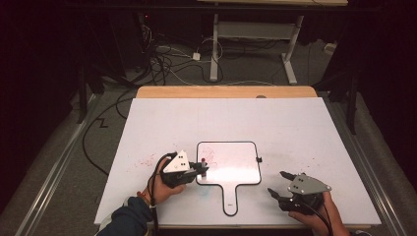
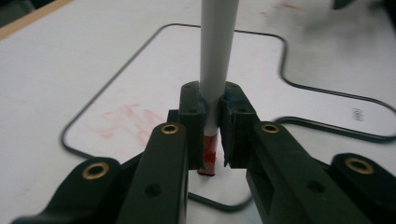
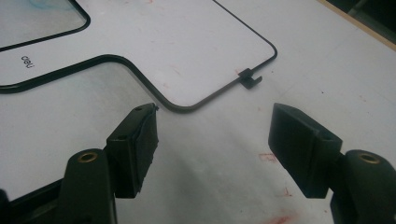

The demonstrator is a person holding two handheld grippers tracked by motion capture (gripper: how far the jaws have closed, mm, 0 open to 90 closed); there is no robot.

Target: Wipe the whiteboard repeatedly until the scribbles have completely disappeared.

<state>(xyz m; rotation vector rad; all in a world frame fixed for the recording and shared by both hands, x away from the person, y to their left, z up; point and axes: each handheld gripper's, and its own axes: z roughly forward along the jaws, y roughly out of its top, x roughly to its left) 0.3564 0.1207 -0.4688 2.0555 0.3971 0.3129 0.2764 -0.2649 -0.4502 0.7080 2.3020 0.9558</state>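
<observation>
My left hand-held gripper [image 2: 212,126] clamps a red marker [image 2: 215,70] over the whiteboard paddle [image 1: 228,169]; my right hand-held gripper [image 3: 215,140] gapes empty.

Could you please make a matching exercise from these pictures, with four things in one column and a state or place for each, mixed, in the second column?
Things:
1. left gripper
2. right gripper
3. marker
4. small whiteboard

States or places:
A. lies flat on the table, with faint red scribbles on it
B. jaws wide apart, nothing between them
C. clamped between two jaws, red end near the board
D. jaws closed on a thin grey-white barrel

Right pairs: 1-D, 2-B, 3-C, 4-A
</observation>
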